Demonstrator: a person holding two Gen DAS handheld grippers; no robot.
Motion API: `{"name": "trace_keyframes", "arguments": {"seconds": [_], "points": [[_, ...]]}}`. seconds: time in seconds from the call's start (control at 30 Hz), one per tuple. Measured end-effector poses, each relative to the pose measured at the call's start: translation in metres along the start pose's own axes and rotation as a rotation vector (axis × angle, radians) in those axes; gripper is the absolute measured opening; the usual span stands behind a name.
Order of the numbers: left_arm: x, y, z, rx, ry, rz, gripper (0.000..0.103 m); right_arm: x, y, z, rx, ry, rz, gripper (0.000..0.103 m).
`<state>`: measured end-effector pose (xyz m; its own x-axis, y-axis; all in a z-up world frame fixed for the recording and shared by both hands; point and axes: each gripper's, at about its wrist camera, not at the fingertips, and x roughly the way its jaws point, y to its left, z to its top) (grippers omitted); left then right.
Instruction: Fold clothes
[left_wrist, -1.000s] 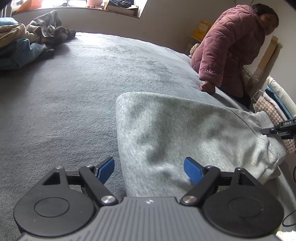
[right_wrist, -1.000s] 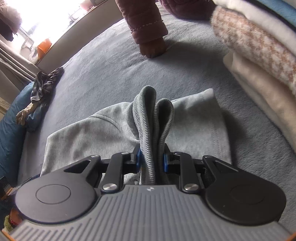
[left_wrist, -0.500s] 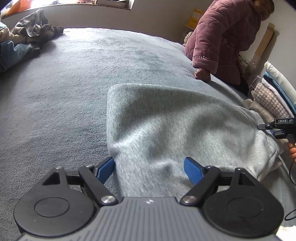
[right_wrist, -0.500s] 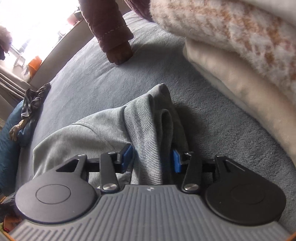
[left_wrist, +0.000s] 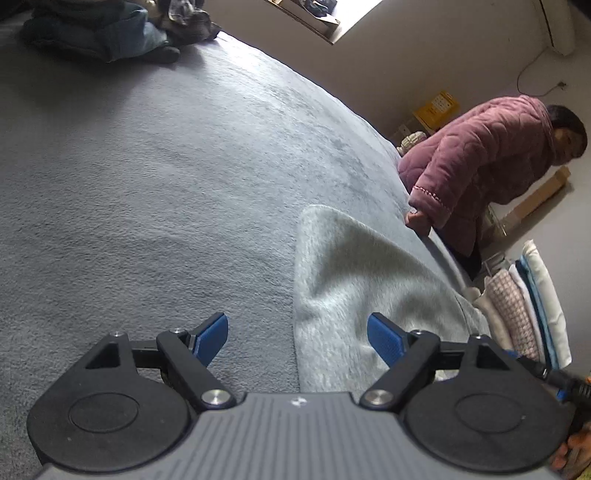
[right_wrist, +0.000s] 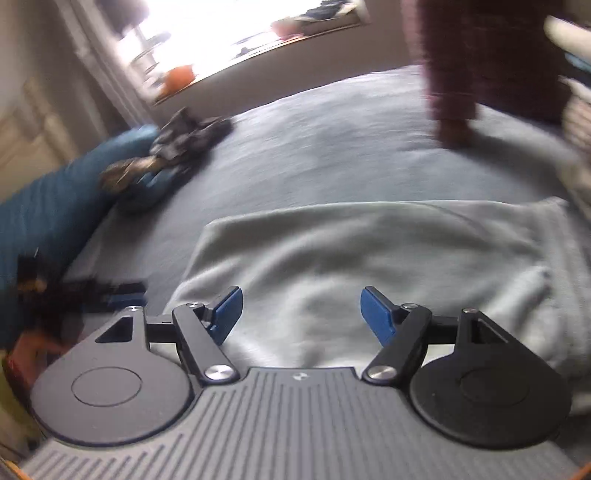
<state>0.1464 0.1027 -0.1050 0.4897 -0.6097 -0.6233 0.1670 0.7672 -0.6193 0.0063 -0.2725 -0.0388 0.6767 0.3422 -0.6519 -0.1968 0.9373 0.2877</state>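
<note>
A light grey garment (right_wrist: 369, 258) lies folded flat on the grey bed (left_wrist: 147, 184). The right gripper (right_wrist: 301, 314) hangs over the garment's near edge, its jaws opening, nothing pinched between them. The left gripper (left_wrist: 295, 338) stands spread at the garment's left edge, empty. Beyond the garment a person in a maroon quilted jacket (left_wrist: 480, 166) leans a hand on the bed. A stack of folded linens (left_wrist: 524, 306) sits right of the garment.

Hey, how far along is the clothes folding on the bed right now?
Done: the grey sweatshirt lies folded on the bed, beside a folded stack. In hand: nothing; the left gripper is open, and the right gripper is opening with nothing between its pads. Left: the loose clothes pile at the far edge.
</note>
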Motion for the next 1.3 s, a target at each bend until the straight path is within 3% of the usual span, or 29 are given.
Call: {"name": "trace_keyframes", "arguments": {"seconds": [0.13,0.17,0.23,0.4,0.63,0.7,0.73,0.77,0.8,0.87,0.93,1.03,1.1,1.3], "points": [[-0.003,0.007,0.002,-0.023,0.008,-0.03,0.083,0.048,0.129,-0.03,-0.431,0.011,0.082,0.075],[-0.001,0.007,0.003,-0.024,0.011,-0.038,0.083,0.06,0.155,-0.041,-0.525,0.006,0.069,0.08],[0.004,0.007,0.003,-0.026,0.015,-0.052,0.083,0.081,0.192,-0.06,-0.69,-0.002,0.037,0.08],[0.029,0.004,0.014,-0.015,0.045,-0.101,0.083,0.132,0.222,-0.102,-0.995,-0.039,-0.218,0.078],[0.087,-0.013,0.035,0.102,0.125,-0.123,0.08,0.138,0.202,-0.092,-1.004,-0.031,-0.319,0.065],[0.099,-0.019,0.04,0.13,0.116,-0.117,0.079,0.138,0.203,-0.093,-1.022,-0.032,-0.319,0.056],[0.103,-0.022,0.042,0.143,0.11,-0.112,0.073,0.141,0.204,-0.095,-1.037,-0.036,-0.325,0.054],[0.108,-0.026,0.044,0.156,0.105,-0.106,0.069,0.142,0.205,-0.096,-1.045,-0.034,-0.33,0.044],[0.113,-0.028,0.045,0.162,0.101,-0.097,0.058,0.144,0.207,-0.096,-1.053,-0.032,-0.335,0.031],[0.121,-0.029,0.047,0.154,0.094,-0.075,0.041,0.145,0.208,-0.094,-1.048,-0.034,-0.357,0.018],[0.124,-0.026,0.048,0.122,0.085,-0.067,0.022,0.141,0.209,-0.086,-1.009,-0.034,-0.353,0.015],[0.116,-0.02,0.048,0.056,0.06,-0.082,0.011,0.128,0.207,-0.062,-0.859,-0.017,-0.291,0.013],[0.101,-0.018,0.047,0.047,0.034,-0.094,0.01,0.117,0.206,-0.045,-0.755,-0.006,-0.235,0.012],[0.03,0.009,0.034,0.041,0.005,-0.054,0.01,0.089,0.239,-0.036,-0.679,0.012,-0.08,0.012]]}}
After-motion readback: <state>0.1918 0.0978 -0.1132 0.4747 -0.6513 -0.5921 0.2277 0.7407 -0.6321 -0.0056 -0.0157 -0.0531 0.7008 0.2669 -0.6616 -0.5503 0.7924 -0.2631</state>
